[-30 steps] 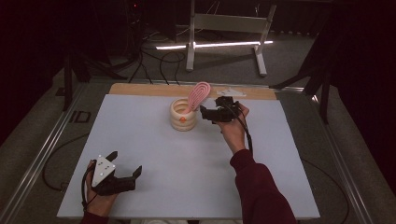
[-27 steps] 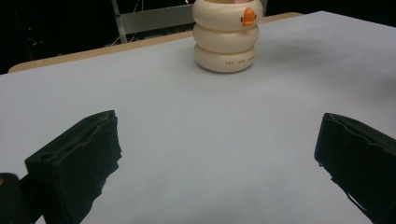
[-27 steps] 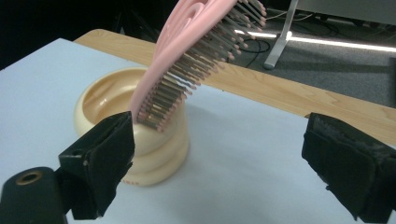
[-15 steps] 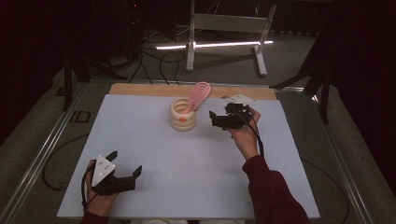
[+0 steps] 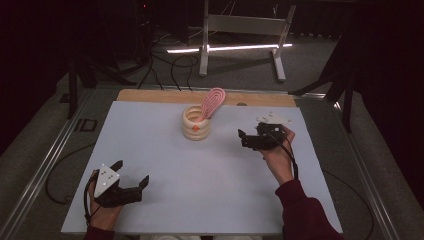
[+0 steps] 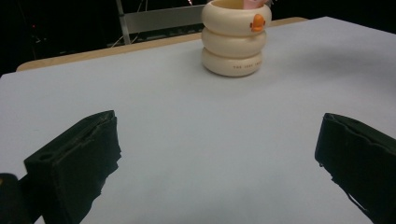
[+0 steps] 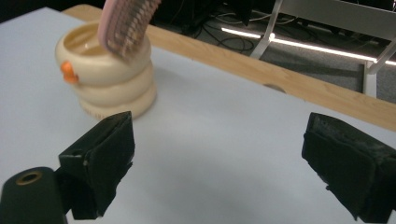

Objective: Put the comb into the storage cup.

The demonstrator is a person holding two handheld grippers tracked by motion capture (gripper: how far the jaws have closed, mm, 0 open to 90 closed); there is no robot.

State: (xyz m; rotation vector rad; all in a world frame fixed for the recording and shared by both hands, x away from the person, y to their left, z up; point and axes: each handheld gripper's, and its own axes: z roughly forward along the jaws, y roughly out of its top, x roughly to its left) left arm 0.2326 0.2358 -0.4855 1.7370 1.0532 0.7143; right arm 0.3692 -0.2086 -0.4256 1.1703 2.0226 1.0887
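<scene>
high view: my right gripper (image 5: 243, 139) hangs over the table (image 5: 150, 130) at about 4 o'clock from the cup (image 5: 196, 123), near it but apart, jaws wide and holding nothing. right gripper view confirms the wide gap, with bare table between the jaws and the cup (image 7: 105, 74) at 11 o'clock ahead. the cup is cream, made of three stacked rings with a small orange duck on its upper ring, and stands upright toward the far middle of the table. a pink brush (image 5: 212, 102) stands in it, head up, leaning toward 1 o'clock over the rim. my left gripper (image 5: 131, 178) sits at the near left corner, well apart from the cup, jaws wide and empty. left gripper view shows the cup (image 6: 236, 39) at 1 o'clock, far ahead.
</scene>
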